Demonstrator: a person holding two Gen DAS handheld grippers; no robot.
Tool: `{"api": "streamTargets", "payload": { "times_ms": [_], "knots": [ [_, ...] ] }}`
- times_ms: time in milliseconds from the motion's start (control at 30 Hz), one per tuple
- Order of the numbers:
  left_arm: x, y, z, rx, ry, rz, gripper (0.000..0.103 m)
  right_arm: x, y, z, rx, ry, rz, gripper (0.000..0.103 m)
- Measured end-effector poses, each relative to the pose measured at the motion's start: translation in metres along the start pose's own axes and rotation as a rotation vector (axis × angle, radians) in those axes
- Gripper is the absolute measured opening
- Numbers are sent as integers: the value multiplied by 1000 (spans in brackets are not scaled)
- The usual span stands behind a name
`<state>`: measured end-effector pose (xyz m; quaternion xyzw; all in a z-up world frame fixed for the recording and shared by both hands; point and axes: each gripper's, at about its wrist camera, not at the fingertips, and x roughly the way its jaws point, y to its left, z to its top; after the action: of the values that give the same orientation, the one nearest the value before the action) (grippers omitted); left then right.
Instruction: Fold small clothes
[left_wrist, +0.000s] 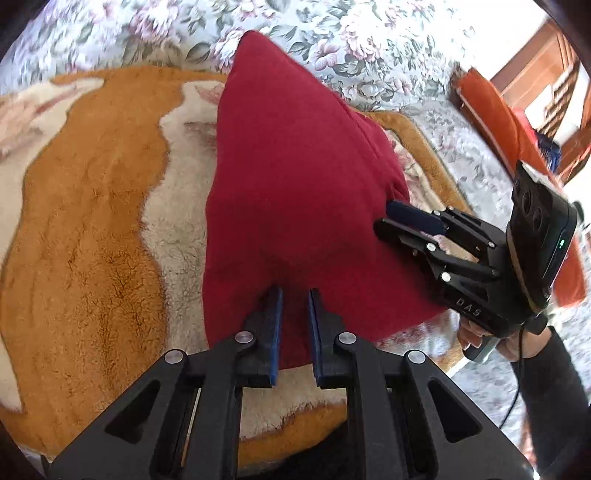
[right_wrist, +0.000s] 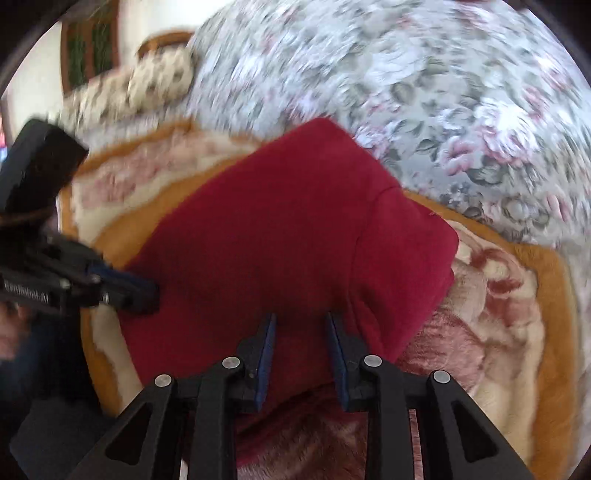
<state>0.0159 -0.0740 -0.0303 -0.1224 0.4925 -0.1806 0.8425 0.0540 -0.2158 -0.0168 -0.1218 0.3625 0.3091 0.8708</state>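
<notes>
Two pieces of lettering can be read, both on gripper bodies. In the left wrist view, the right gripper (left_wrist: 386, 218) shows the raised capitals "DAS" on the black body behind its finger linkage, close to the hand (left_wrist: 476, 334) that holds it. In the right wrist view, the left gripper (right_wrist: 147, 293) carries a line of white print along the side of its black body at the left edge of the picture; motion blur and the frame edge cut it short, and it looks like "GenRobot.AI", though the first letters are uncertain. No other label, number or sign is legible in either view.
</notes>
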Motion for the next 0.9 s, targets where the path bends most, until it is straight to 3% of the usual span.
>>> {"api": "streamTargets", "payload": {
  "times_ms": [133,200,333,467,567,667,767,833,900],
  "knots": [
    [0,-18,-7,97,-36,104,13,-2,9,-9,-15,-53,-59,27],
    [1,-17,-6,107,-41,113,13,-2,11,-10,-15,-53,-66,27],
    [0,-12,-4,85,-38,93,13,-1,12,-4,1,-23,-75,28],
    [0,-12,-2,71,-40,77,13,-6,24,13,-12,54,-137,27],
    [0,-11,-2,62,-41,67,13,-29,39,19,44,11,-105,27],
    [-1,-9,-2,49,-41,55,13,-41,64,8,15,12,-72,29],
    [-1,-8,-2,42,-36,43,13,-16,78,-25,-70,106,-99,30],
    [-1,-9,-2,43,-38,45,13,-18,77,-35,-55,30,-102,31],
    [-1,-9,-2,40,-38,43,13,-18,71,-35,15,9,-86,31]
  ]
}}
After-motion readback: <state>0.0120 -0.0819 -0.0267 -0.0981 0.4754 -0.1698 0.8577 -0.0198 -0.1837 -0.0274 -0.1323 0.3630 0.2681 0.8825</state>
